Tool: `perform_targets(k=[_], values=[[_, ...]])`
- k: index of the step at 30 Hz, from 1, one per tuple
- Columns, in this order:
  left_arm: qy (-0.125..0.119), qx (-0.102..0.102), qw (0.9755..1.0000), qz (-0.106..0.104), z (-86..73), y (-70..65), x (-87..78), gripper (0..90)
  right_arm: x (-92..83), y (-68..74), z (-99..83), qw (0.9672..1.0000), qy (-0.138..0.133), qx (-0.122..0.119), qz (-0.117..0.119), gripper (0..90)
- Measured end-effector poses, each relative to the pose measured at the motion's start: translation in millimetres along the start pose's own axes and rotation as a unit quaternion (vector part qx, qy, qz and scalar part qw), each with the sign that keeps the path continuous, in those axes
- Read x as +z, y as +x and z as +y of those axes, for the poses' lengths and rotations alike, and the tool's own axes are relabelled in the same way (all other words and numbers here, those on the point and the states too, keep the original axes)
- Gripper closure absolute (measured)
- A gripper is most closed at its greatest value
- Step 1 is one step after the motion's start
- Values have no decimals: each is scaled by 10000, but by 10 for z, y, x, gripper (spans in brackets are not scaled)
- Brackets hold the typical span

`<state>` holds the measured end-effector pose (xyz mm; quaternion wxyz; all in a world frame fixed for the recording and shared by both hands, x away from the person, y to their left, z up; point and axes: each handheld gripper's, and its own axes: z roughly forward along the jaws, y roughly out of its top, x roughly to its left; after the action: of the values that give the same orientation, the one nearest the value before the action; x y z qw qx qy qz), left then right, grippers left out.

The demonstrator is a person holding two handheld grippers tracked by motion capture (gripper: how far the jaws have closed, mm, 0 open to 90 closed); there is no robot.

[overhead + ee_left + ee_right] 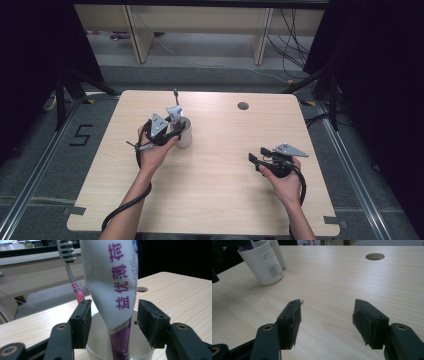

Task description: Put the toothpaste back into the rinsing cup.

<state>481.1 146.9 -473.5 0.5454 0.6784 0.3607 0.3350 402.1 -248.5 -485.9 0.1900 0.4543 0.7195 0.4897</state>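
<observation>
A white cup point(184, 136) stands on the left half of the wooden table point(220, 185). In it stand a white toothpaste tube point(110, 285) with purple print, purple end down, and a grey toothbrush point(72, 277) with a pink neck. My left gripper point(177, 127) is at the cup's rim. Its jaws stand open on either side of the tube point(174, 114), with a gap at each pad point(83, 320). My right gripper point(257, 155) hovers low over bare table at the right, open, with nothing between its fingers point(292, 320). The cup point(263, 263) shows far off in the right gripper view.
A round cable hole point(243, 106) sits in the table near its far edge. Black cables trail from both grippers toward the near edge. Wooden furniture legs and loose cables stand on the floor beyond the table.
</observation>
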Motion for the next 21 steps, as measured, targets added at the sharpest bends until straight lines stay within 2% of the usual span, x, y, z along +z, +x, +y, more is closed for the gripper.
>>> perform_targets(k=[8, 9, 11, 15, 17, 18, 20, 21], values=[[46, 31, 10000, -38, -13, 17, -75, 320, 4, 3, -3, 10000, -7, -5, -10, 399], [63, 39, 10000, -56, -14, 25, -104, 315, 10, 29, -11, 9998, -16, 199, 42, 399], [98, 17, 9999, -59, -21, 39, -129, 304, 22, 7, -15, 9999, -33, 98, 34, 399], [135, -2, 9999, -51, -44, 71, -191, 293, 18, 4, -14, 10000, -30, 73, 12, 399], [134, -60, 9999, -76, -49, 79, -225, 289, 15, 23, -14, 9999, 5, 162, 19, 399], [107, -73, 9999, -101, -53, 84, -239, 288, 15, 6, -10, 10000, -14, 16, 13, 399], [160, -41, 9998, -90, -57, 92, -284, 286, 10, 11, -9, 10000, -21, 26, 16, 399], [159, -56, 9998, -112, -62, 97, -305, 286, 4, 39, -12, 9997, 41, 220, 56, 399]])
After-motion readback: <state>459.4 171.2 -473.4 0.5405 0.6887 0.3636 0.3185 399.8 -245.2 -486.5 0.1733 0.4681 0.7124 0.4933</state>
